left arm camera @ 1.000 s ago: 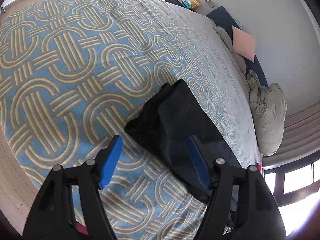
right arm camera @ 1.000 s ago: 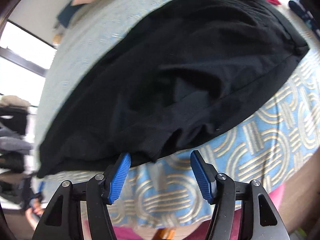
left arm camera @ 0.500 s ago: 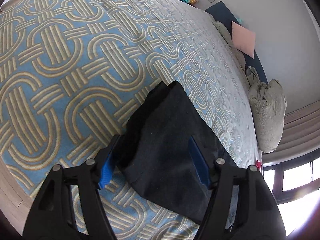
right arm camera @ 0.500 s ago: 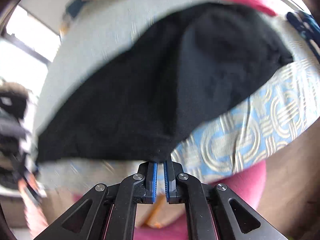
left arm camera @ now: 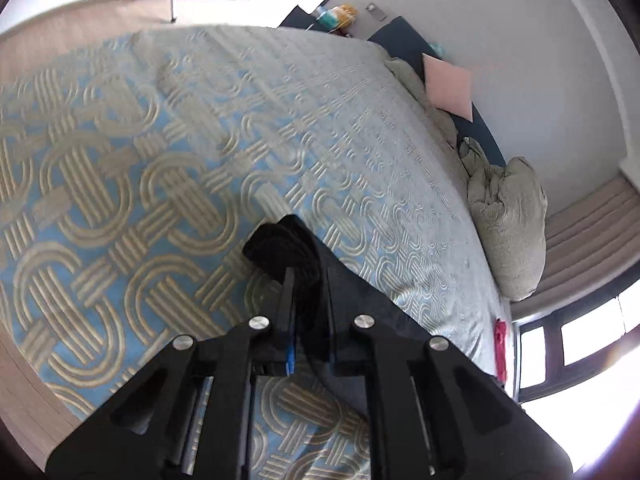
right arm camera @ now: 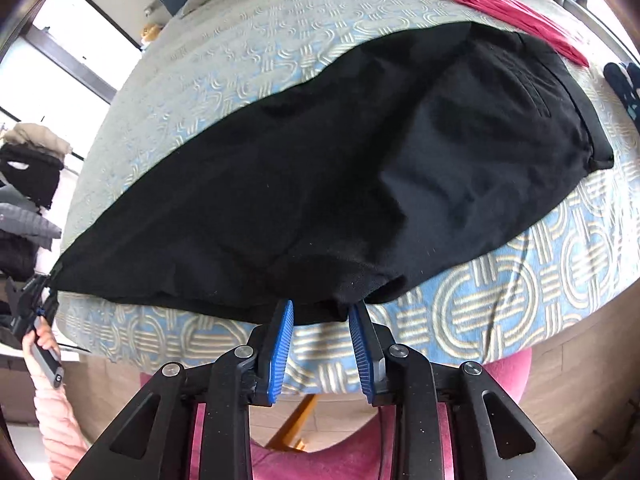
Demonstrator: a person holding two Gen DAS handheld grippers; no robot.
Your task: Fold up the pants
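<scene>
The left gripper (left arm camera: 307, 276) has just been closing, and its jaws are clenched on a bunched end of the black pants (left arm camera: 288, 246), the dark cloth gathered tightly between the two fingers. The right gripper (right arm camera: 322, 310) has just been opening: its blue pads (right arm camera: 280, 344) stand apart, with the near hem of the pants at their tips, and whether they press the cloth cannot be told.

The pants lie stretched along the near edge of the bed (right arm camera: 520, 284), waistband toward its right end in the right wrist view, on a blue coverlet with tan interlocking rings. A pink garment (right arm camera: 516, 12) lies by the far right corner. Pillows (left arm camera: 508, 224) sit along the headboard edge. A person's hand (right arm camera: 42, 338) in a pink sleeve holds the left gripper's handle. No writing is legible.
</scene>
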